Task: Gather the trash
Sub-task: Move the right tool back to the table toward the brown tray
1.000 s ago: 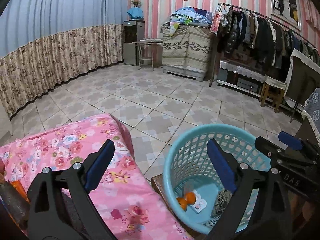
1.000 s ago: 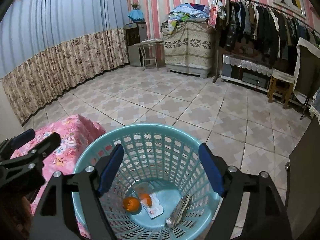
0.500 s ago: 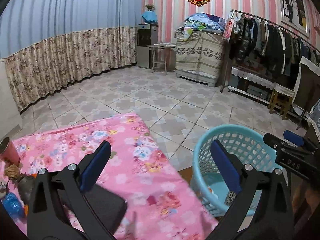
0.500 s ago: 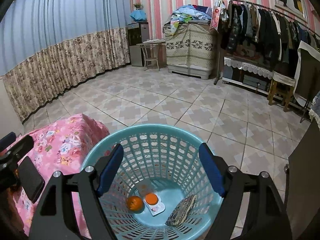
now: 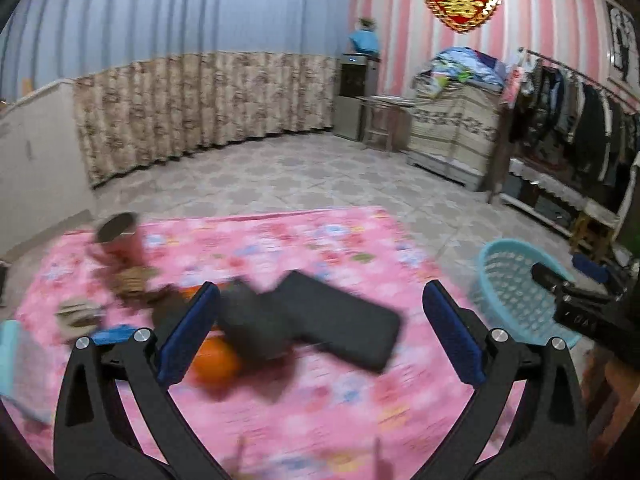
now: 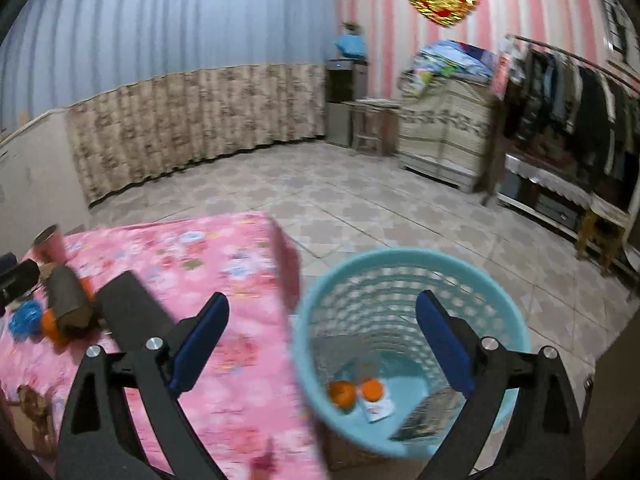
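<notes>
- Trash left to collect: a loose cluster on the pink floral tablecloth (image 5: 320, 420). A round orange fruit or peel (image 5: 216, 358), a dark grey lumpy wrapper (image 5: 248, 320) over it, a blue crinkled scrap (image 6: 24, 316), and a red paper cup (image 5: 120, 240) at the far edge. Blur hides finer detail.
- A flat black rectangular slab (image 5: 340, 316), likely a phone, touches the cluster. Judged not trash.
- Left gripper (image 5: 320, 332): jaws spread wide, just been opening, nothing between them; aimed at the cluster.
- Right gripper (image 6: 322, 340): jaws released and just been opening, empty, above the light blue perforated plastic basket (image 6: 400, 264), which holds two orange pieces and wrappers.
- Step in hand, as I judge it: left reach for the next piece. Straddle the orange item cleanly, keep the blue pads off the slab, and settle before closing.
</notes>
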The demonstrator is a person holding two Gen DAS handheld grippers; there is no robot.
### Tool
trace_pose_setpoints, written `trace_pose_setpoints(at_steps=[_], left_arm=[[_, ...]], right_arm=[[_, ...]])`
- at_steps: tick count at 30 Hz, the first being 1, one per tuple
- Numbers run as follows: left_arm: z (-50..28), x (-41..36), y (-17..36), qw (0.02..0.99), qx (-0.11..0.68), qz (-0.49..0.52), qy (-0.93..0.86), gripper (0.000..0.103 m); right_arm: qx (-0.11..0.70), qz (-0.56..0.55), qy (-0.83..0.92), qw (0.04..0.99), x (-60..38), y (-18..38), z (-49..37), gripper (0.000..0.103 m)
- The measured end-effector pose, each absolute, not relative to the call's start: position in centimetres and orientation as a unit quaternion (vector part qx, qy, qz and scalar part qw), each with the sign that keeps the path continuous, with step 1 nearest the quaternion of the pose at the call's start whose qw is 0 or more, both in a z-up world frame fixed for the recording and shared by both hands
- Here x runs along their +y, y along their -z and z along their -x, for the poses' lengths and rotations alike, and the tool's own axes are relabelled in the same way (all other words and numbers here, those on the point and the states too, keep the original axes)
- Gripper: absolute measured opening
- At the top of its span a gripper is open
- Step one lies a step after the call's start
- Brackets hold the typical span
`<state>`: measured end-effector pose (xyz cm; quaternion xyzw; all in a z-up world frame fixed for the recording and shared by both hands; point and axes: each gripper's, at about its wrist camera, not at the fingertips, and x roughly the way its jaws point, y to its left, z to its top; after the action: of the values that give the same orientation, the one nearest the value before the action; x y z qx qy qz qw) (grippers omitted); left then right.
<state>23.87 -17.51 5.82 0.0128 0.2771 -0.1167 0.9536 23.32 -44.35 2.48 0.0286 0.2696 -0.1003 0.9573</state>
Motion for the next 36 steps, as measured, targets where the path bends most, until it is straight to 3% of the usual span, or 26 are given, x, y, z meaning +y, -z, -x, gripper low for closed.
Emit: trace_pose_setpoints(at_steps=[8, 13, 23, 32, 33, 34, 36], left_arm=[[-21.2, -6.5, -4.8, 0.956, 0.288, -0.022, 0.043, 0.098], [-20.2, -1.7, -3.3, 0.956, 0.294, -0.012, 0.01, 0.098], [-18.5, 2.3, 0.3, 0.95, 0.313, 0.006, -0.014, 0.098], [-18.3, 5.0, 0.2, 0.95, 0.309, 0.029, -0.035, 0.098], [-18.4, 5.1, 0.2, 0.95, 0.309, 0.03, -0.037, 0.098], [-18.4, 5.2, 0.2, 0.95, 0.309, 0.03, -0.037, 0.098], [-18.6, 5.2, 0.1, 0.951, 0.306, 0.028, -0.039, 0.098]], right_arm=[[0.305, -0.068, 0.029, 0.95, -36.5, -0.8, -23.5, 0.093], [0.305, -0.029, -0.01, 0.952, -29.8, 0.7, -21.6, 0.093], [0.302, 0.042, -0.081, 0.949, -20.3, 3.4, -17.6, 0.093], [0.336, 0.042, -0.117, 0.934, -18.2, 4.6, -18.3, 0.092], [0.341, 0.043, -0.122, 0.931, -17.9, 4.9, -18.3, 0.089], [0.344, 0.045, -0.127, 0.929, -17.8, 5.0, -18.3, 0.08], [0.346, 0.043, -0.139, 0.927, -17.7, 5.1, -18.4, 0.076]])
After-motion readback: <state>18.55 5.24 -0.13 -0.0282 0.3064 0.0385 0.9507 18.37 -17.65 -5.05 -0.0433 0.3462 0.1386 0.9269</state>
